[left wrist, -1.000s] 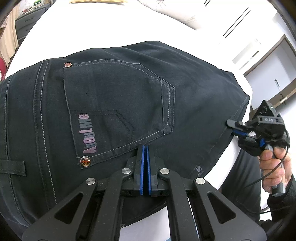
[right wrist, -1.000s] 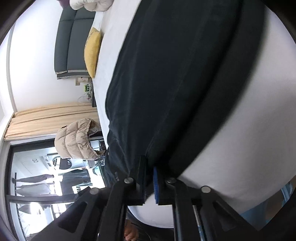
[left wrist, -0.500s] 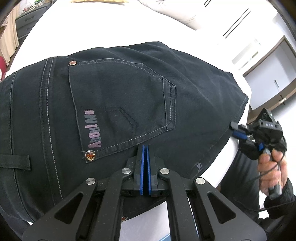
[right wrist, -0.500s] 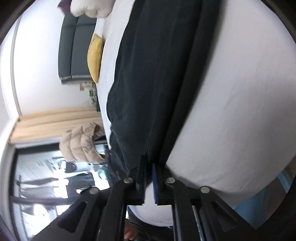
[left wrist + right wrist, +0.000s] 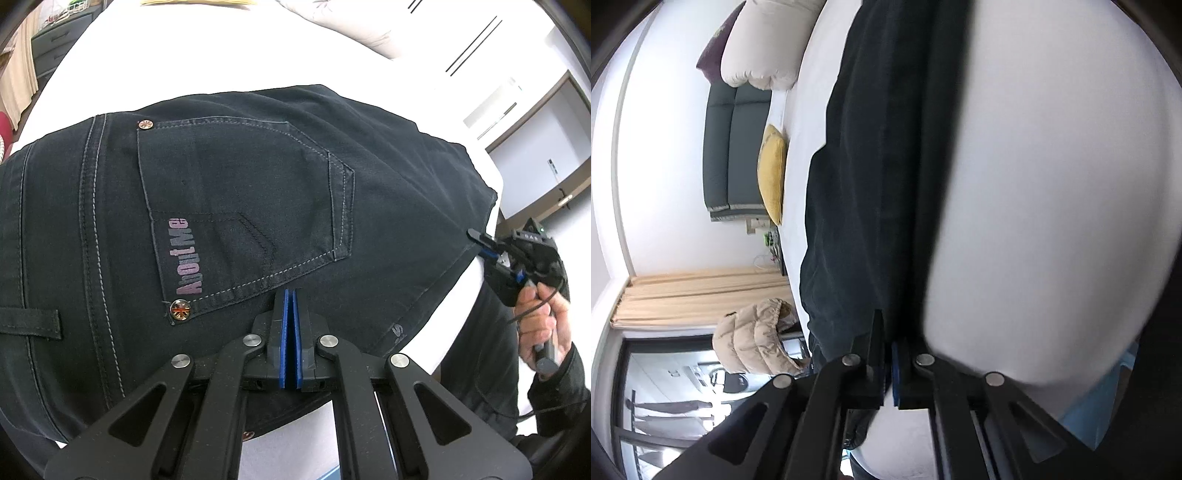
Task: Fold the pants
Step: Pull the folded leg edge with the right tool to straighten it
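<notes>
On white bed [image 5: 221, 48], dark pants [image 5: 240, 192] reaching its near edge, left gripper [image 5: 290, 295] jaws pressed together over the fabric, right gripper [image 5: 886, 345] pinching pants edge, yellow cushion [image 5: 772, 181] and grey sofa [image 5: 733, 147] beyond.

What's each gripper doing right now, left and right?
Left gripper: shut, pinching the near edge of the dark jeans.
Right gripper: shut on the jeans' side edge.

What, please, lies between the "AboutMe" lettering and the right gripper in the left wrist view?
Only pants fabric: the back pocket, then plain dark denim out to the right gripper at the edge.
</notes>
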A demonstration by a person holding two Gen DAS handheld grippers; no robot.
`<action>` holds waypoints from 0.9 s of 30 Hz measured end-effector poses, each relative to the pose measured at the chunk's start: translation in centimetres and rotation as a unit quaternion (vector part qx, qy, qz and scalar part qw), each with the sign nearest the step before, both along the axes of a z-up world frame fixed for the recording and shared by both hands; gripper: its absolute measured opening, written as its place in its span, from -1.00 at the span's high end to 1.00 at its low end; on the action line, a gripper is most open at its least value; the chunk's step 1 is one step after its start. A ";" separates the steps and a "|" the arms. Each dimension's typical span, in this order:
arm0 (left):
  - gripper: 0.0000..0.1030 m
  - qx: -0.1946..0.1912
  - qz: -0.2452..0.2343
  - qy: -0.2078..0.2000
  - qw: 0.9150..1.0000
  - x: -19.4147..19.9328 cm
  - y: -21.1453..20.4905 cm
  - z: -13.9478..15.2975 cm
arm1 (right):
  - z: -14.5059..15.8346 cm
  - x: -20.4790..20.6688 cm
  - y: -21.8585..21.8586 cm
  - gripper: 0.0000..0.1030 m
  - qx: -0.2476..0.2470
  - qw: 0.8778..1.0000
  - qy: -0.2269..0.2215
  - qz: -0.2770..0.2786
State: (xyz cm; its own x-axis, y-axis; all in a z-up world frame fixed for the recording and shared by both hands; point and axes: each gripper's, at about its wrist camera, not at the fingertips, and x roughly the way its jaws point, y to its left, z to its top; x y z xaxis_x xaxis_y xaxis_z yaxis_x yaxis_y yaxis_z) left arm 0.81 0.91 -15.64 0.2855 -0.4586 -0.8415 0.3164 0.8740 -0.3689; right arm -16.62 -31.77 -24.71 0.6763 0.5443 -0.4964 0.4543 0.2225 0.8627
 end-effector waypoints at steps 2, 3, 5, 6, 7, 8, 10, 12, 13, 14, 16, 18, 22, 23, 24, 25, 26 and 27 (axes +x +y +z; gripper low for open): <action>0.96 0.000 -0.001 0.000 1.000 0.1 0.0 -0.1 | 0.1 0.2 -0.1 0.97 -0.009 1.000 -0.009 0.011; 0.96 -0.001 -0.001 0.000 1.000 0.1 0.0 -0.1 | 0.2 0.4 -0.2 0.97 -0.010 1.000 -0.009 0.012; 0.96 -0.002 0.001 0.000 1.000 0.1 0.1 -0.1 | 0.5 0.7 -1.2 0.88 -0.011 1.000 -0.011 -0.006; 0.96 -0.002 0.002 0.000 1.000 0.1 0.2 -0.1 | 0.5 0.8 -1.9 0.81 -0.011 1.000 -0.013 -0.016; 0.96 -0.001 0.003 0.000 1.000 0.1 0.2 0.0 | 0.5 0.9 -2.7 0.74 -0.010 0.999 -0.017 -0.029; 0.96 -0.001 0.003 0.000 1.000 0.1 0.2 0.0 | 0.5 1.1 -3.7 0.74 -0.011 0.999 -0.022 -0.044; 0.96 0.000 0.002 -0.001 1.000 0.0 0.2 0.0 | 0.5 1.6 -5.4 0.80 -0.016 0.997 -0.025 -0.065; 0.96 0.000 0.002 0.000 1.000 0.0 0.2 0.0 | 0.1 1.8 -6.8 0.96 -0.010 0.996 -0.023 -0.087; 0.96 0.000 0.002 0.000 1.000 0.0 0.2 0.0 | -0.3 1.6 -7.7 0.99 0.000 0.994 -0.024 -0.103; 0.96 0.000 0.002 0.000 1.000 0.0 0.2 0.1 | -0.6 1.4 -8.2 1.00 0.006 0.993 -0.023 -0.112; 0.96 0.002 0.001 0.000 1.000 0.0 0.2 0.1 | -0.8 0.9 -8.7 1.00 0.001 0.993 -0.021 -0.119; 0.96 0.002 0.001 0.001 1.000 0.0 0.1 0.1 | -0.2 0.1 -8.3 0.98 -0.017 0.992 -0.019 -0.125; 0.96 0.001 0.001 0.000 1.000 0.1 0.0 -0.1 | 0.6 0.1 -8.2 0.95 -0.048 0.993 -0.022 -0.107; 0.96 0.002 0.001 0.000 1.000 0.2 0.0 -0.1 | 0.6 0.2 -8.7 0.90 -0.044 0.992 -0.023 -0.113; 0.96 0.002 0.001 0.001 1.000 0.2 0.0 -0.1 | 0.6 0.2 -9.3 0.88 -0.043 0.991 -0.026 -0.121; 0.96 0.002 0.002 0.001 1.000 0.2 0.0 -0.1 | 0.7 0.2 -9.9 0.82 -0.048 0.990 -0.029 -0.131; 0.96 0.002 0.002 0.001 1.000 0.2 0.0 -0.1 | 0.8 0.4 -10.7 0.80 -0.055 0.988 -0.033 -0.140; 0.96 0.002 0.003 0.001 1.000 0.2 0.0 -0.1 | 0.8 0.6 -11.4 0.80 -0.061 0.987 -0.034 -0.144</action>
State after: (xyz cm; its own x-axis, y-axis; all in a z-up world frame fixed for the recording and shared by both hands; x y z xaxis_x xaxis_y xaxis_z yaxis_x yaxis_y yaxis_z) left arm 0.97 0.95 -15.71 0.2866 -0.4531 -0.8442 0.3106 0.8775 -0.3655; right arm -16.00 -43.13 -23.92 0.8285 0.2634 -0.4941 0.4555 0.1961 0.8684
